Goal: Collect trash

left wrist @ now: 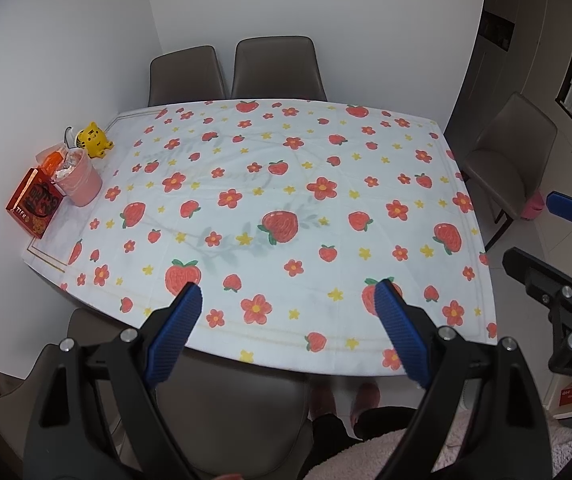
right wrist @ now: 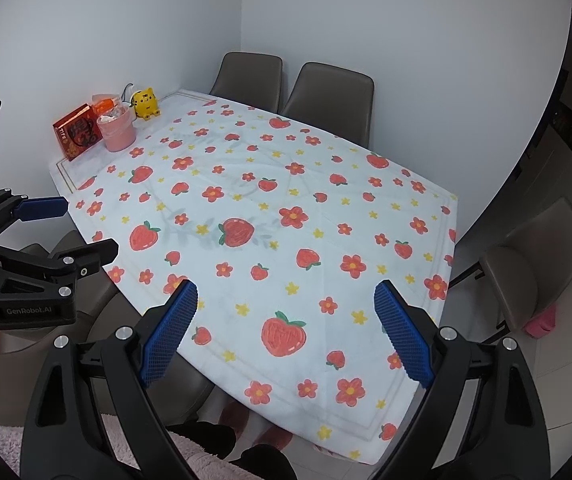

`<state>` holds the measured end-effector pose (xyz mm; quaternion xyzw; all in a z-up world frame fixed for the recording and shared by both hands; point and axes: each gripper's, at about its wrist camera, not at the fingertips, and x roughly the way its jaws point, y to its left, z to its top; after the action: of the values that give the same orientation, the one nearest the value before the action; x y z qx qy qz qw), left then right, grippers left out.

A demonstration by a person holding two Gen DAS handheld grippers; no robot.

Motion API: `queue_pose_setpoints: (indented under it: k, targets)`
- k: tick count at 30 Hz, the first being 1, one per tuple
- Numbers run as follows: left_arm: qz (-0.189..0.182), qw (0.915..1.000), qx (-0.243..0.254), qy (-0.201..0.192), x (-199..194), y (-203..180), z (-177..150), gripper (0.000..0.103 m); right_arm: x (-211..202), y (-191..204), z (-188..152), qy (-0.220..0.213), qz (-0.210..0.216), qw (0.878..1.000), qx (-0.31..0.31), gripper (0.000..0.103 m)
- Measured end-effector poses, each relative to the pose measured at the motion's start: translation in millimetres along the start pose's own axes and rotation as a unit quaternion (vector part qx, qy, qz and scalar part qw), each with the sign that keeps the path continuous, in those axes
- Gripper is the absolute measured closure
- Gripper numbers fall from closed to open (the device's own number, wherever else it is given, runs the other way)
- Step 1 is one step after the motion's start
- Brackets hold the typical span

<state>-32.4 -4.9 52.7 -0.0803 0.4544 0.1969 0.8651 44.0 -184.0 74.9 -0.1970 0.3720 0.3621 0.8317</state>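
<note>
A small pink bin (left wrist: 82, 184) lined with a clear bag and holding crumpled trash stands at the far left of the table; it also shows in the right wrist view (right wrist: 118, 130). My left gripper (left wrist: 288, 296) is open and empty above the table's near edge. My right gripper (right wrist: 286, 296) is open and empty, also above the near edge. Each gripper shows at the side of the other's view, the right one (left wrist: 566, 240) and the left one (right wrist: 46, 232). No loose trash shows on the strawberry-print tablecloth (left wrist: 286, 184).
A red box (left wrist: 34, 204), an orange packet (left wrist: 53, 162) and a yellow tiger toy (left wrist: 93, 140) stand by the bin near the wall. Brown chairs stand at the far side (left wrist: 274, 68), the right (left wrist: 514, 160) and the near side (left wrist: 222, 412).
</note>
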Motion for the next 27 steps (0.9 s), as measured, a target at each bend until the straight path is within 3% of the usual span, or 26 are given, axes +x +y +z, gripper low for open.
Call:
queue_pose_setpoints:
  k: [20,27]
  targets:
    - [0.016,0.9998,0.006,-0.007,-5,0,-4,0.015,-1,0,5,-0.004,0.000,1.000,0.003,0.016]
    - [-0.030,0.9992,-0.020,-0.020,-11,5,0,0.015,-1,0,10,-0.009,-0.001,1.000,0.009,0.016]
